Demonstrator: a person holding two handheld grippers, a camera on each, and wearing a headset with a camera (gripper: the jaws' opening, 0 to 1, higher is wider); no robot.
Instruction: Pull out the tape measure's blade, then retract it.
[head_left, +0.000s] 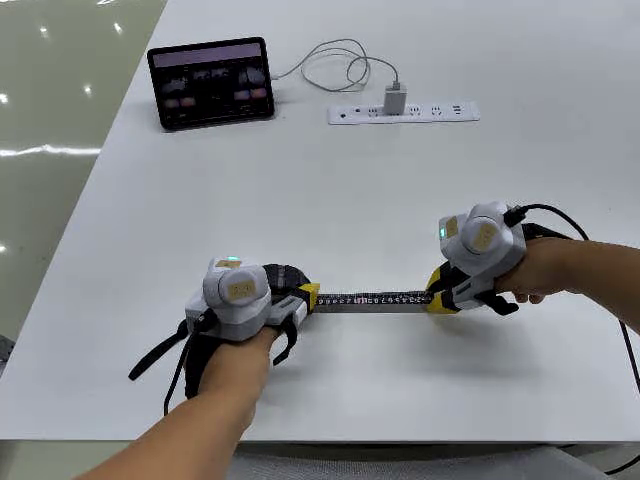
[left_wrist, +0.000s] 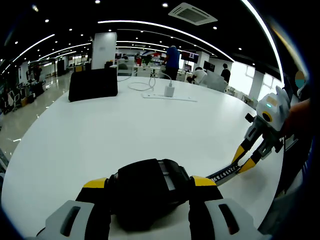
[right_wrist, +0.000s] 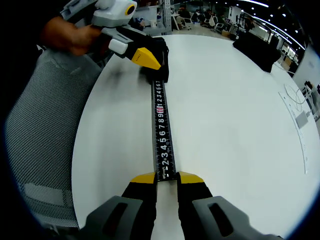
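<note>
The left gripper (left_wrist: 149, 182) sits low at the near edge of the white table (head_left: 400, 190), its yellow-tipped jaws clamped on either side of the black tape measure case (head_left: 283, 275). And there's the blade (right_wrist: 161, 125), out of the case and running straight and low along the tabletop, printed numbers facing up. At its far end is the right gripper (right_wrist: 161, 176), jaws pinched together on the blade's tip. The two grippers are set apart with the blade spanning the gap between them, a hand behind each. Farther back on the table, a dark tablet (head_left: 212, 82) stands propped up. Near it lies a white power strip (head_left: 403, 113) with a charger (head_left: 395, 99) plugged in.
</note>
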